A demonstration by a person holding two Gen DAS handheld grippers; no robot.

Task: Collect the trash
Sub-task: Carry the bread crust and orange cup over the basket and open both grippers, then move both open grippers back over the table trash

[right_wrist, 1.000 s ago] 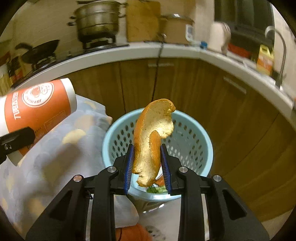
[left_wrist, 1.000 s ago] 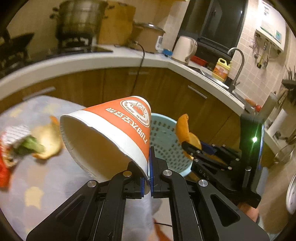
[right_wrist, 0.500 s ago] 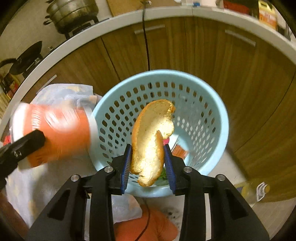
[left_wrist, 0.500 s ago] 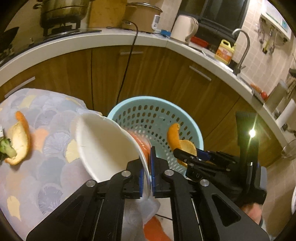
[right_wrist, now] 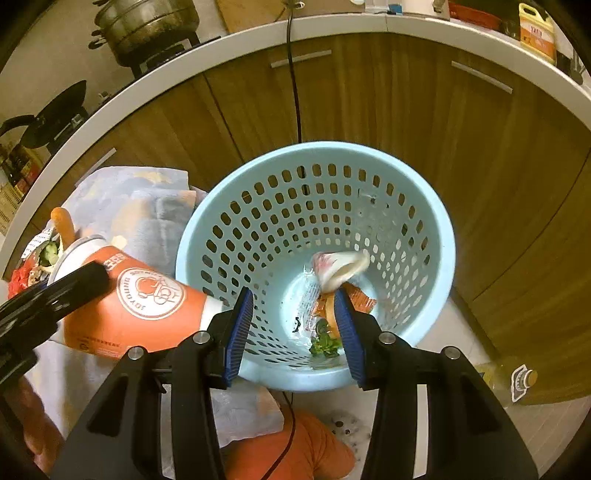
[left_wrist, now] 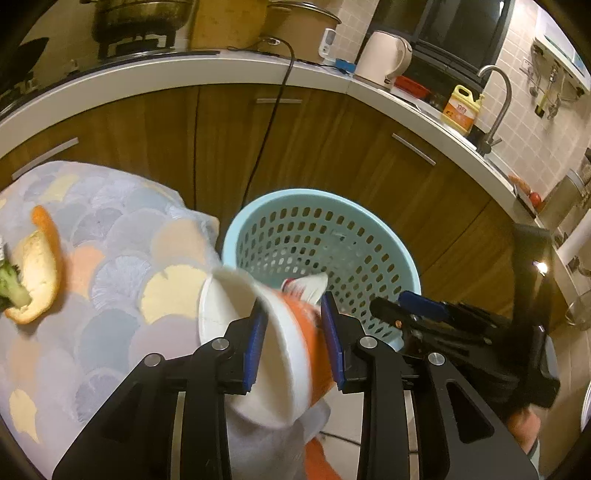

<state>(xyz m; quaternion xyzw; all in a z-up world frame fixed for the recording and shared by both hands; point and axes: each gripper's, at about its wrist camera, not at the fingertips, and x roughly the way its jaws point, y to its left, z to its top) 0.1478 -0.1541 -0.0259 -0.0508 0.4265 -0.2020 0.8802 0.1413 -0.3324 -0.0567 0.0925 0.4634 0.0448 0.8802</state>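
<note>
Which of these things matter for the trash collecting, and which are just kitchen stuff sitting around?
Part of the job:
orange paper cup
blue basket
orange peel on the cloth
broccoli scrap
left hand-held gripper
right hand-held gripper

Just lying about:
kettle
steel pot
yellow bottle
tap

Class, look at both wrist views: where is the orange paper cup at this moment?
The paper cup lies tilted between the left gripper fingers, over the cloth-covered table's edge, just left of the blue basket rim, its base pointing toward the basket.
</note>
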